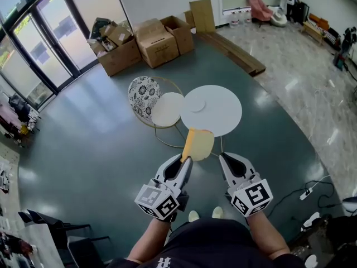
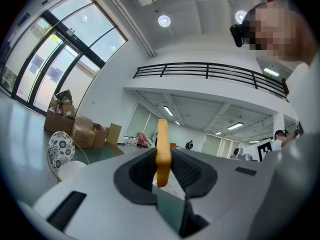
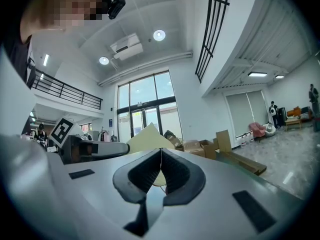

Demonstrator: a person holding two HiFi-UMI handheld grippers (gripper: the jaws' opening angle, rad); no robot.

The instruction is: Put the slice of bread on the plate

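A pale yellow slice of bread (image 1: pixel 198 144) hangs in the air just in front of the round white table (image 1: pixel 223 121), clamped by its near edge in my left gripper (image 1: pixel 186 159). In the left gripper view the bread (image 2: pixel 162 144) stands on edge between the dark pads, and the left gripper (image 2: pixel 162 160) is shut on it. A small white plate (image 1: pixel 196 103) lies on the table's left part, beyond the bread. My right gripper (image 1: pixel 223 156) is beside the bread's right edge; the right gripper (image 3: pixel 160 165) has its jaws together with nothing between them. From the right gripper view, the bread (image 3: pixel 147 136) shows to the left.
A chair with a flowered back (image 1: pixel 143 95) and a cream seat (image 1: pixel 167 109) stands against the table's left side. Cardboard boxes (image 1: pixel 156 41) are stacked at the back by the glass doors. A cable and socket strip (image 1: pixel 305 194) lie on the floor at right.
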